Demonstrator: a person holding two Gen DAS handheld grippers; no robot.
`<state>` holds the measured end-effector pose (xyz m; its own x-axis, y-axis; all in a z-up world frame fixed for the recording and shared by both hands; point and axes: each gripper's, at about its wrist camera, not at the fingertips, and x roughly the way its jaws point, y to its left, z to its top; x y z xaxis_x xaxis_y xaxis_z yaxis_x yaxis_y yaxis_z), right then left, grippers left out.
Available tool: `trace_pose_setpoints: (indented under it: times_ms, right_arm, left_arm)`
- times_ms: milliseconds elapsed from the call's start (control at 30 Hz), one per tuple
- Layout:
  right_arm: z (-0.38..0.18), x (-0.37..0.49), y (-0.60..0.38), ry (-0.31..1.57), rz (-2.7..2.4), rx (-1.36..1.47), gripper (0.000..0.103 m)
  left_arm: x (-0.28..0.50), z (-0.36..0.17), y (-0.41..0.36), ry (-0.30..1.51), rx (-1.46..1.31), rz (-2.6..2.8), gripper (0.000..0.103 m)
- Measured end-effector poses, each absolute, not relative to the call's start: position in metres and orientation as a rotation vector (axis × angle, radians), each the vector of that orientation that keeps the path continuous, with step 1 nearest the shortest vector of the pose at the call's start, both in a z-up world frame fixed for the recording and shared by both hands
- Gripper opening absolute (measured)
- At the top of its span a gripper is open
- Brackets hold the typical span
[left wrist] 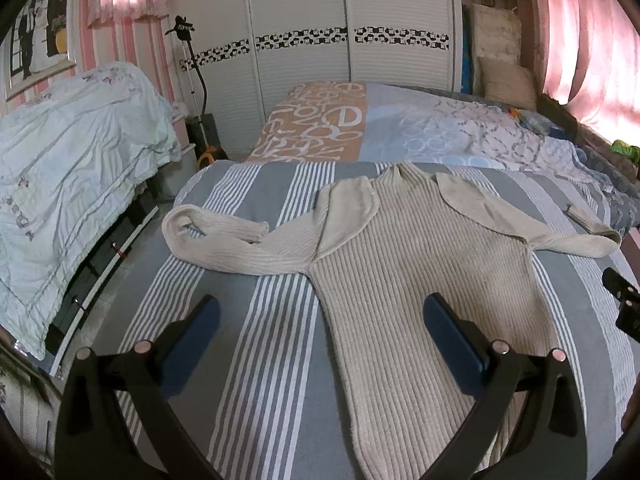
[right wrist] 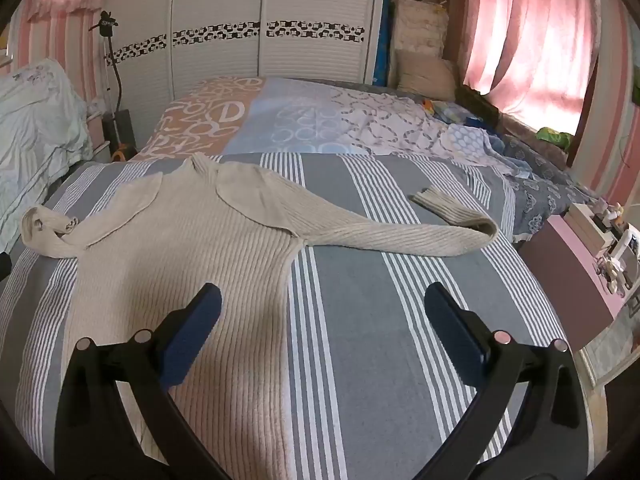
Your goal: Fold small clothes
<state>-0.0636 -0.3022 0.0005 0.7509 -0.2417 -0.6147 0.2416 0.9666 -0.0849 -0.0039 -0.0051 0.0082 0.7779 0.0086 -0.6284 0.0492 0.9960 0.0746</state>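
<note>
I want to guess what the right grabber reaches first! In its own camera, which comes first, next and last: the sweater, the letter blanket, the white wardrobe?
1. Sweater, just ahead, left of the right gripper.
2. Letter blanket, beyond it.
3. White wardrobe, at the back.

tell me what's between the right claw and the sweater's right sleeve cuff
Only bare striped bedspread. In the right wrist view, the open right claw hovers near the body of the sweater, and nothing lies on the stripes up to the cuff.
</note>
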Motion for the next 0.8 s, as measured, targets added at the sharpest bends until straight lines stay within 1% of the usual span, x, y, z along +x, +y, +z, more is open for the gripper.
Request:
trace_pose_setpoints:
  times_ms: [800]
  right_arm:
    - [-0.008,-0.038,-0.317,0.682,-0.239,-0.007,0.100]
  left_arm:
    - [0.033,-0.006,-0.023,0.700,0.062,-0.064,0.102]
